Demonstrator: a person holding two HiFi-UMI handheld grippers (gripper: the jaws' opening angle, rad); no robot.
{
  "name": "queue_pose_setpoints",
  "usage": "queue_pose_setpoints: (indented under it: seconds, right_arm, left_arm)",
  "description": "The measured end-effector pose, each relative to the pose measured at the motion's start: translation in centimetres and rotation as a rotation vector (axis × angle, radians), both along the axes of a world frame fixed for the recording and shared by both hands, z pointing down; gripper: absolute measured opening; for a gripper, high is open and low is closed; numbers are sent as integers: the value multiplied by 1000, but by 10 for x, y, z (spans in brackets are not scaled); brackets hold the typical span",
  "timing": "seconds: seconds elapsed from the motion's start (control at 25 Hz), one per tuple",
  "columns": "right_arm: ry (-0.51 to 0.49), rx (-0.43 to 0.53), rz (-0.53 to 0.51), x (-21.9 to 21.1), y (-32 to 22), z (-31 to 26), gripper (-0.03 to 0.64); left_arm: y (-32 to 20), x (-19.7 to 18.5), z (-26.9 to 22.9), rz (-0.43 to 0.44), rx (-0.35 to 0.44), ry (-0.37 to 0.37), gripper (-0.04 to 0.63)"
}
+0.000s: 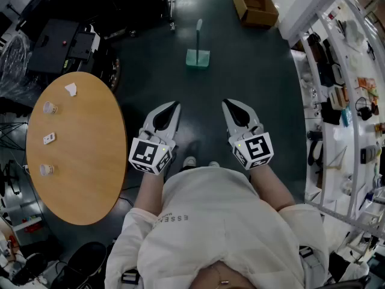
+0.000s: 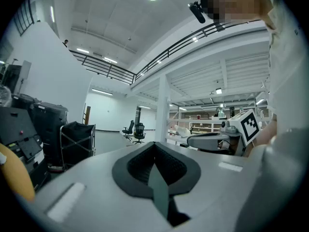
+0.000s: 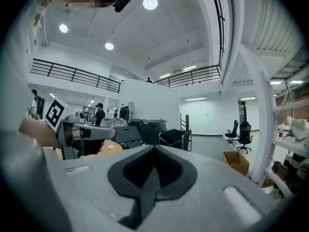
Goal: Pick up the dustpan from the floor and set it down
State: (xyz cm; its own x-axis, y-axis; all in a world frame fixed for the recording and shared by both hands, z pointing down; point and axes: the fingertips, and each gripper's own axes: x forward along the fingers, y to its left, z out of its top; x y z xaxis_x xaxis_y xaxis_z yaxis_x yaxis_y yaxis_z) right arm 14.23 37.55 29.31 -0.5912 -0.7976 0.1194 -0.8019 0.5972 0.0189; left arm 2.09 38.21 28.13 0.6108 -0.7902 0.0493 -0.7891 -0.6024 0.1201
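A pale green dustpan point(image 1: 198, 56) stands on the dark floor ahead of me, its handle pointing up. My left gripper point(image 1: 173, 107) and right gripper point(image 1: 228, 103) are held side by side at waist height, well short of the dustpan and pointing level towards it. Both are shut with nothing between the jaws. In the left gripper view the left gripper point(image 2: 155, 146) shows closed jaws, and the right gripper point(image 2: 212, 140) shows beside it. In the right gripper view the right gripper point(image 3: 154, 150) is closed too. Neither gripper view shows the dustpan.
A round wooden table point(image 1: 90, 161) with a few small items stands at my left. An open cardboard box point(image 1: 255, 5) sits on the floor beyond the dustpan. White shelving point(image 1: 343, 101) full of goods runs along the right. Black equipment point(image 1: 66, 41) crowds the far left.
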Motion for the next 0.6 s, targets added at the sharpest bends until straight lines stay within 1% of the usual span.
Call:
queue_pose_setpoints:
  seconds: [0.28,0.4,0.6]
  right_arm:
    - [11,-3,-3,-4,0,4,-9]
    - [11,-25,22,-1,-2,7,-9]
    - [-23,-50,72,5,-8,8,-9]
  left_arm:
    - [-1,-5,0,-4,2,20,17]
    - [-2,-6,0,-4,-1,23,17]
    - [0,-8,-2,-4,3,27,17]
